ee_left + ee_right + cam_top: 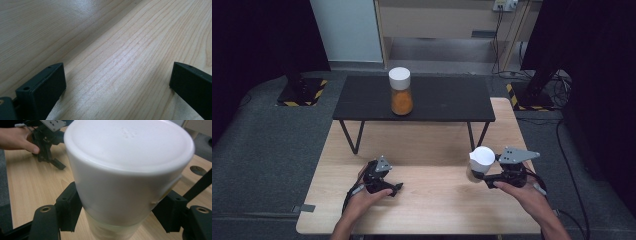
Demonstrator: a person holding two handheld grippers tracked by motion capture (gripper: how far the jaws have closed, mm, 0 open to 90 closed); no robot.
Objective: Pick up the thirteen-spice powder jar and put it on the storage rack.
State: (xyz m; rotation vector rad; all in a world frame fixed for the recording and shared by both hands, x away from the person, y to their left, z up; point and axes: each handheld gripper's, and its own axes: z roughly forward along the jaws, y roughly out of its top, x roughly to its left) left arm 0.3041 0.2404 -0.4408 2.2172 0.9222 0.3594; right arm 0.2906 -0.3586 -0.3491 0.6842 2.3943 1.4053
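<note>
A white-capped jar (479,164) sits clamped in the right gripper (486,178) at about four o'clock on the wooden table (432,205), the jaws closed on the body just below the cap. The right gripper view shows the cap (128,152) looming large, tilted toward the camera, with a black jaw pressed to either side of the pale body beneath it. A second jar (401,91), filled with orange contents and standing upright, waits on the black shelf (362,102) at twelve o'clock, well apart from both hands. By the look of it, one jar has its place and the held one is on its way to join it; the carry up to the shelf and the release remain. The left gripper (391,189) rests at about seven o'clock on the table, its jaws spread wide over bare wood and holding nothing, as the left gripper view confirms. Whether the held jar touches the tabletop cannot be told.
</note>
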